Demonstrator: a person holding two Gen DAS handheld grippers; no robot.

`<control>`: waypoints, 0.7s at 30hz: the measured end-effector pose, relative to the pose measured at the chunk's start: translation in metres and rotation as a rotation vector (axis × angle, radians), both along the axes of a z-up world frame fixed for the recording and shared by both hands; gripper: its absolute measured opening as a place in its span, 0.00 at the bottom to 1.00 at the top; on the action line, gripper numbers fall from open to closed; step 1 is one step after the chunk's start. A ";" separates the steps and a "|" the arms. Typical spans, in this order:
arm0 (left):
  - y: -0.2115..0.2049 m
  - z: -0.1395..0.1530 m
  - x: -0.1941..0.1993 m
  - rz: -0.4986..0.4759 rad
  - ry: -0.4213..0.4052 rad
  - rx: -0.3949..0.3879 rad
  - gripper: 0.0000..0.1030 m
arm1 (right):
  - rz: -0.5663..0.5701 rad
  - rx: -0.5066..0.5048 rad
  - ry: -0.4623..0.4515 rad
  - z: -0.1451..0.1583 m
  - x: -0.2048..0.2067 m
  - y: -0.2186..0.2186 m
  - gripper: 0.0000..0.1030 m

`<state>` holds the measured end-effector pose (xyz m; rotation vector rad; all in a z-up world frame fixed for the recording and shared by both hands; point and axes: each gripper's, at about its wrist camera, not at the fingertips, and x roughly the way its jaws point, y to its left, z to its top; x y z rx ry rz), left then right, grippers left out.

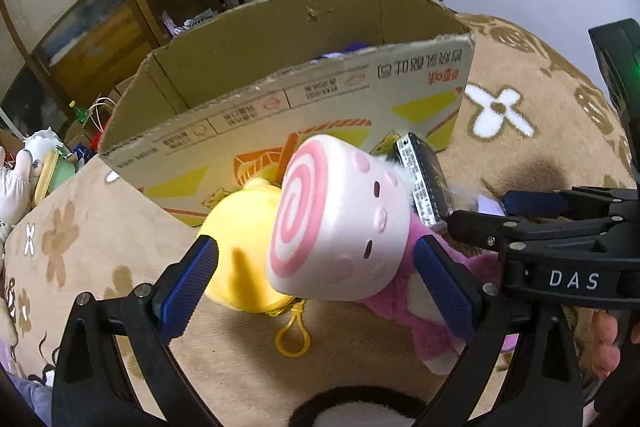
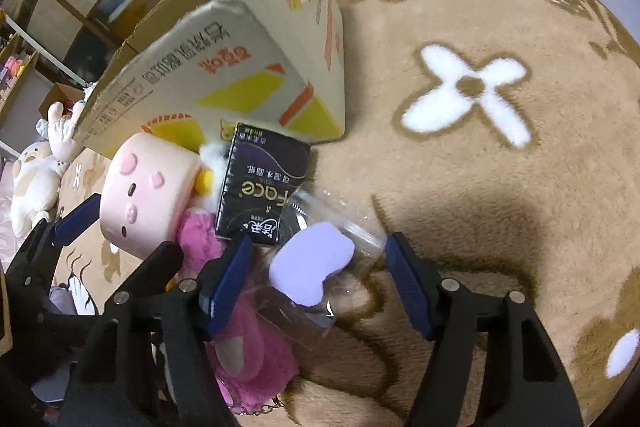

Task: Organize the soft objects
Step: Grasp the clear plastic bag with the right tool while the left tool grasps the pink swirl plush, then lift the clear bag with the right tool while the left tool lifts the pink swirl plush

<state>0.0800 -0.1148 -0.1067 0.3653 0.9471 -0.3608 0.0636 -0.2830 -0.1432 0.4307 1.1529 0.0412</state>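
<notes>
At the far left of the left wrist view a pile of pale stuffed animals (image 1: 20,175) lies beyond the edge of the tan plush blanket with white and brown flower shapes (image 1: 532,95). On the blanket, a soft yellow pouch with a yellow plastic clip (image 1: 236,247) sits in front of the open brown cardboard box with printed sides (image 1: 280,39). The left gripper (image 1: 316,275) has its blue-padded jaws spread wide, one on each side of the pink-and-white swirl-roll plush with a small face (image 1: 340,223), with a visible gap on the yellow pouch's side (whether the other pad touches the roll cannot be told). Under that plush lies a fuzzy magenta plush toy (image 1: 436,323), and just right of it a dark purple tissue pack (image 1: 426,183) leans by the box's lower corner. Further right, in the right wrist view, the right gripper (image 2: 320,275) is also open, its jaws on either side of a clear plastic bag holding a pale lilac soft piece (image 2: 312,267), which rests on the blanket beside the tissue pack.
</notes>
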 end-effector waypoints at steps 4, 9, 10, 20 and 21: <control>-0.001 -0.004 -0.001 -0.002 0.006 0.030 0.82 | 0.016 -0.007 0.017 -0.004 0.003 0.004 0.64; 0.002 -0.006 -0.001 -0.025 0.059 -0.011 0.59 | 0.028 -0.024 0.025 -0.003 0.006 0.011 0.61; 0.002 -0.006 -0.002 -0.022 0.058 -0.012 0.58 | 0.030 -0.027 0.024 -0.003 0.006 0.012 0.60; 0.018 0.002 -0.007 0.030 0.106 -0.079 0.44 | 0.070 -0.096 -0.013 0.004 0.011 0.030 0.27; 0.018 0.003 -0.008 0.035 0.107 -0.076 0.44 | 0.062 -0.087 -0.010 0.003 0.012 0.030 0.27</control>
